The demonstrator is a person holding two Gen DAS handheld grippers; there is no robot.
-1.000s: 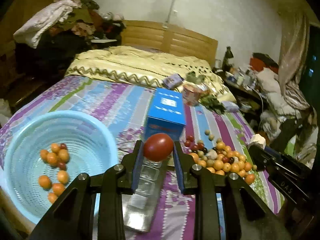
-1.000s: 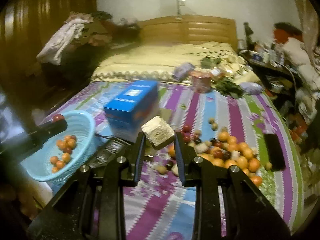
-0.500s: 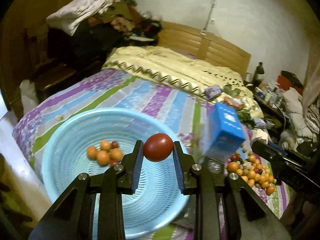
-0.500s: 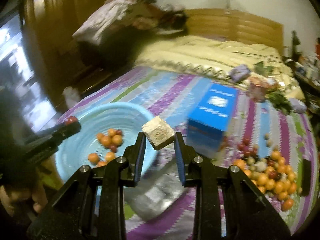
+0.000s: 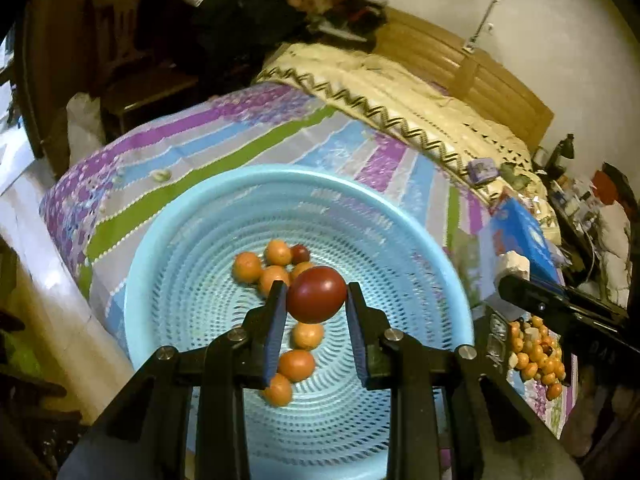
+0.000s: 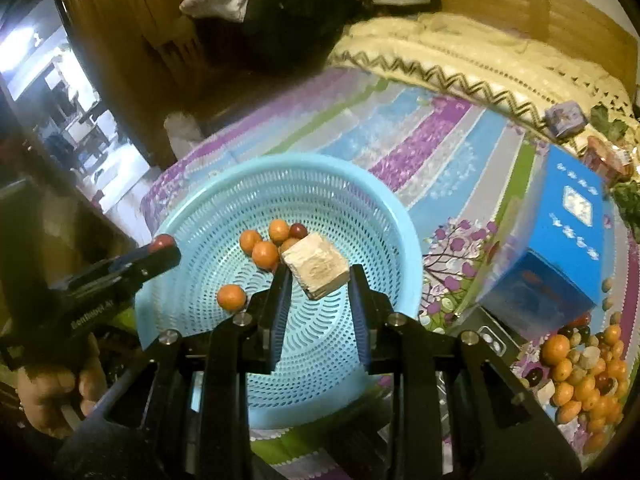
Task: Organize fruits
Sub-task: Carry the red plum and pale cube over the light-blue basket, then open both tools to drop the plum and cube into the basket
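Your left hand-held gripper [image 5: 316,300] is clamped on a dark red fruit [image 5: 316,294], pads pressing it from both sides, and it hangs over the middle of the blue basket [image 5: 168,264]. Your right hand-held gripper [image 6: 318,280] grips a pale cube [image 6: 316,266] (tilted, one corner down) over the same basket, toward its right half. Each gripper shows in the other's view: the right one pokes in from the right edge of the left view, the left one from the left edge of the right view, with your hand [image 6: 52,392] below it. In the basket lie several orange fruits [image 5: 276,276] and a small dark red one, clustered near the centre. The basket sits at the near left corner of the striped bed [image 6: 420,148]. A blue box [image 6: 560,248] stands just right of the basket. The loose pile [image 6: 588,376] of orange, dark and pale pieces lies on the bed at the near right.
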